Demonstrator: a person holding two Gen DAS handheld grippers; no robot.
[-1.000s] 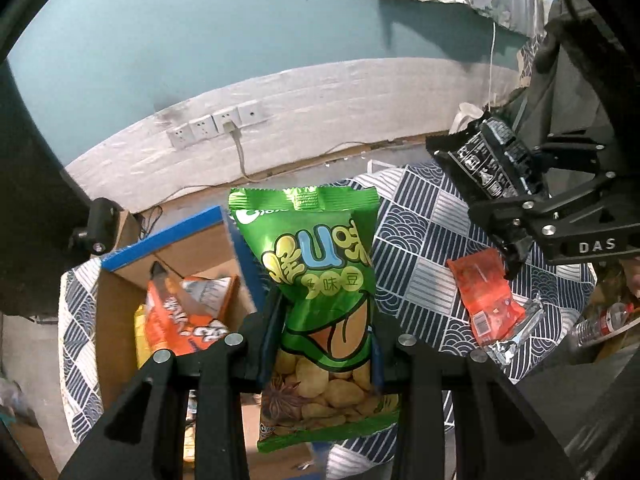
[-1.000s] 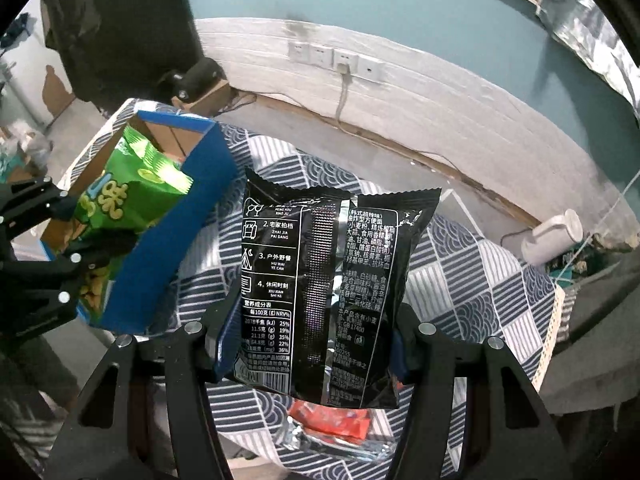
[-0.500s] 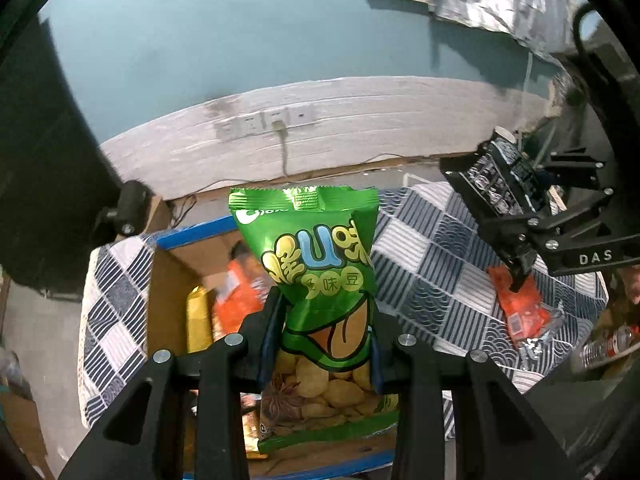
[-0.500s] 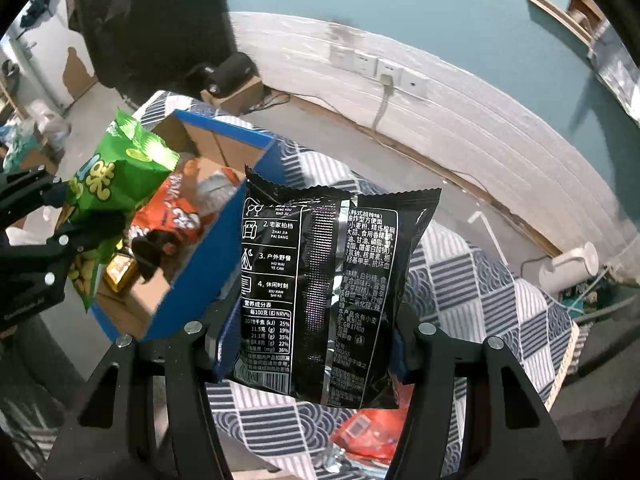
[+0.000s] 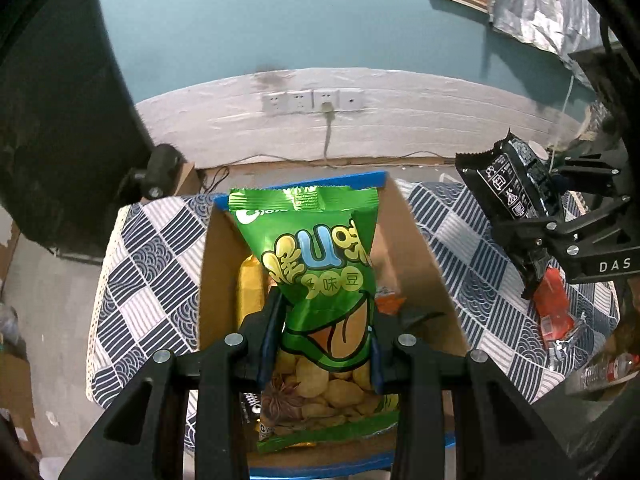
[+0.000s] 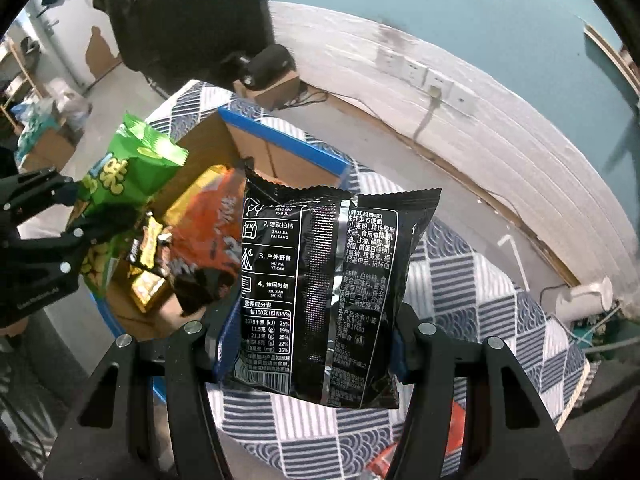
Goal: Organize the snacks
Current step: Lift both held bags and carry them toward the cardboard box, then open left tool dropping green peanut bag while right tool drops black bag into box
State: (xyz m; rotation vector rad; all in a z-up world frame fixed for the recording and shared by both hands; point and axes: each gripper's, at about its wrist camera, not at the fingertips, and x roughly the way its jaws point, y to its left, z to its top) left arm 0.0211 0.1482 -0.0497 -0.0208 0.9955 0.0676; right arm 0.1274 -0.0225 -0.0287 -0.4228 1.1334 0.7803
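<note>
Two snack bags held over a blue-rimmed cardboard box (image 5: 420, 240) on a navy-and-white patterned tablecloth (image 5: 152, 280).

Left gripper (image 5: 326, 344) clamped on one green "Orion" bean bag (image 5: 316, 264) above the box; right gripper (image 6: 308, 344), marked "DAS", gripping one black foil packet (image 6: 320, 280) printed "ZHAI JIA PAI DANG". Inside: orange and yellow packs.

left hand-held gripper (image 5: 326, 344) | black, silver screws, blue pads | right hand-held gripper (image 6: 308, 356) | same

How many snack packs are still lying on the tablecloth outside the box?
1 visible: red packet on the tablecloth right of the cardboard box, partly behind the right gripper. Others may be hidden.
</note>
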